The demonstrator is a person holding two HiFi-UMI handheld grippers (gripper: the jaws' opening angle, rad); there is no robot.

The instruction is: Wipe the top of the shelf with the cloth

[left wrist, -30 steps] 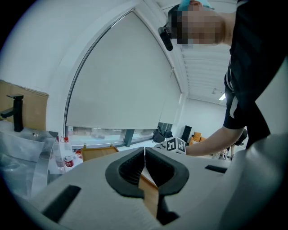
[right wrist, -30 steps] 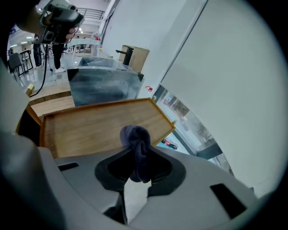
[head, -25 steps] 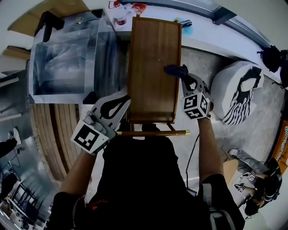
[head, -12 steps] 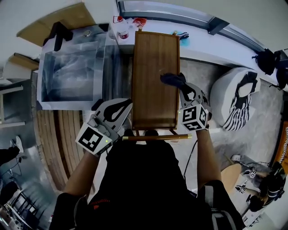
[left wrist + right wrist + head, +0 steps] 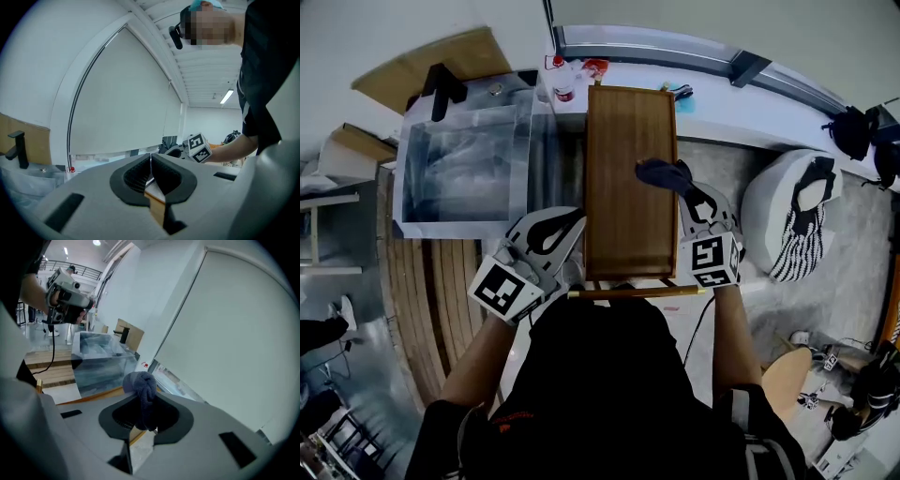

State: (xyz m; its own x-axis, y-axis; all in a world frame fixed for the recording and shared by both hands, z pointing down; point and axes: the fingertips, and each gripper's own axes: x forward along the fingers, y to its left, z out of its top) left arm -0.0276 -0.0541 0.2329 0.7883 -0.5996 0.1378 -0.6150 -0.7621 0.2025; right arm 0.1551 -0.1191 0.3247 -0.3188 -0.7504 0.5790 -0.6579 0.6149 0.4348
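The shelf's brown wooden top [image 5: 628,178] runs away from me in the middle of the head view. A dark blue cloth [image 5: 661,173] rests on its right part, pinched in my right gripper [image 5: 680,187], which is shut on it. In the right gripper view the bunched cloth [image 5: 143,390] sticks up between the jaws. My left gripper [image 5: 572,222] hangs by the shelf's near left edge, shut with nothing in it. The left gripper view shows its jaws [image 5: 151,173] pressed together, with the shelf's edge [image 5: 157,206] below them.
A clear plastic box [image 5: 469,169] stands left of the shelf. Small bottles and red items [image 5: 567,75] sit on the white sill behind it. A white beanbag with striped fabric [image 5: 792,211] lies on the floor at right. A wooden rod [image 5: 633,292] crosses the shelf's near end.
The head view has shifted, so the shelf sits a little more to the right. My right gripper and the cloth stay on the shelf's right part, slightly further along it. The left gripper keeps its place.
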